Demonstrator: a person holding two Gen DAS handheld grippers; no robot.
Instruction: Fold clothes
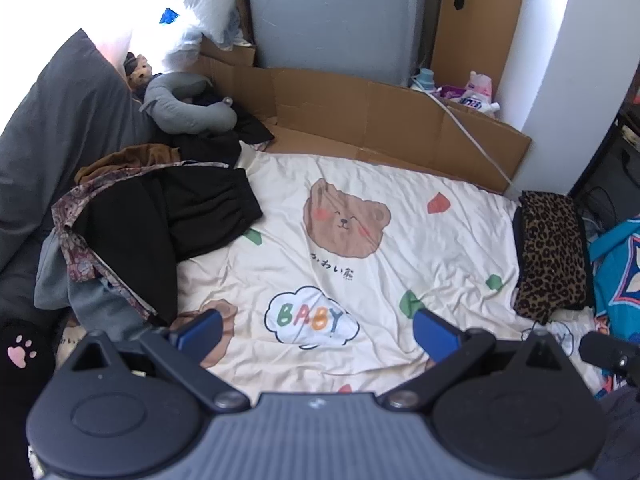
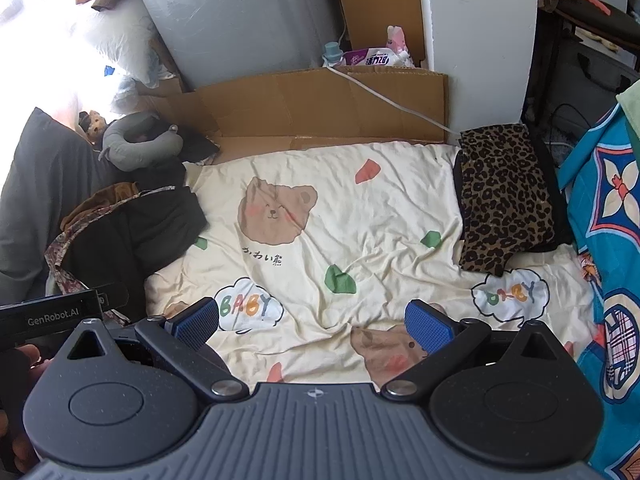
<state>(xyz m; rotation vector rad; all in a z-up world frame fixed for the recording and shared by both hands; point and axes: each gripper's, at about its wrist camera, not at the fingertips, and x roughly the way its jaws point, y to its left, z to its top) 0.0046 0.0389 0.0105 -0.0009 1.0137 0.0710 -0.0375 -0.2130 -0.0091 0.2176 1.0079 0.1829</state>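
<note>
Nearest in each wrist view is a gripper: the left gripper (image 1: 316, 330) and the right gripper (image 2: 314, 322), two in all, each with its two blue-padded fingers spread wide and nothing between them; both hang over the cream bedsheet (image 1: 400, 248), which is printed with bear faces, "BABY" clouds and small red and green patches. In the right wrist view a black device marked "GenRobot.AI" (image 2: 60, 312) shows at the left edge, with part of a hand (image 2: 24, 364) just below it.

Further out lie the clothes, in two groups, well apart: on the left edge of the sheet, one loose heap of clothes (image 1: 152, 220), with black garments on top, a paisley-patterned one around them, brown and grey ones at the fringes, how many in all I cannot tell; on the right edge, one leopard-print garment (image 2: 504, 196), folded flat. Beside it hangs a blue patterned cloth (image 2: 608, 220).

Beyond the heap sit one grey neck pillow (image 1: 188, 108) and one small plush bear (image 1: 138, 74), next to a dark grey pillow (image 1: 68, 120). Farthest, flattened cardboard (image 2: 320, 104) lines the bed's far side; behind it stand a pale blue bottle, a few packets and a white cable (image 2: 380, 96).
</note>
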